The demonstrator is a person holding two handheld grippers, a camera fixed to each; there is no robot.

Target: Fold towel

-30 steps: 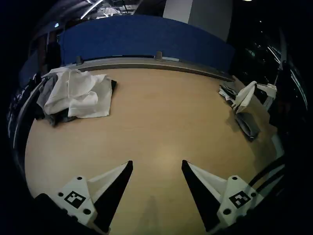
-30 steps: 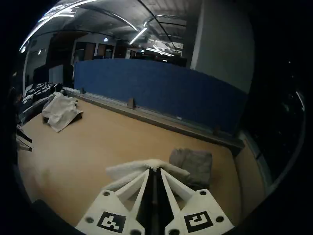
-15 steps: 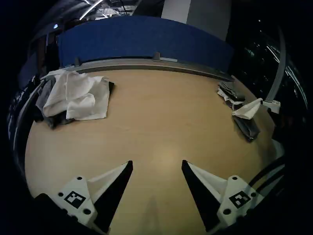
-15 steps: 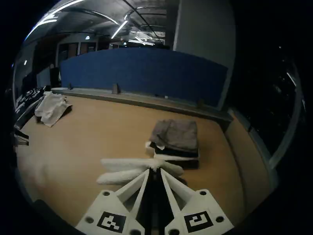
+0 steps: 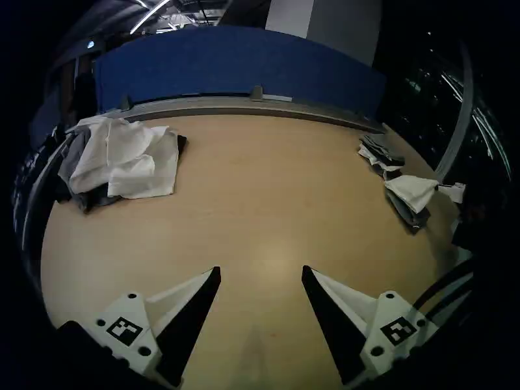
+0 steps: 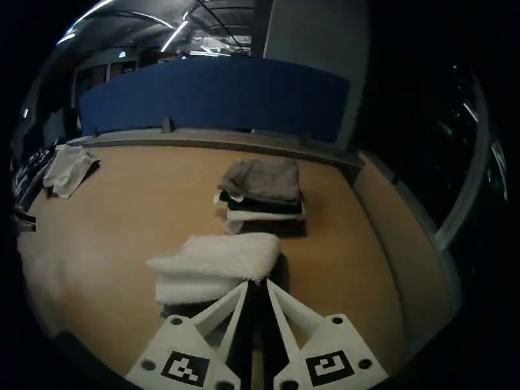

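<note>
No text, label, brand or number can be read.

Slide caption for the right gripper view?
Right gripper shut on a folded white towel in front of the folded stack on the table.

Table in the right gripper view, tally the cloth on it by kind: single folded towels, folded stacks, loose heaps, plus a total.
Single folded: white towel: 1
Folded stack: 1
Loose heap: 1
Total: 3
</note>
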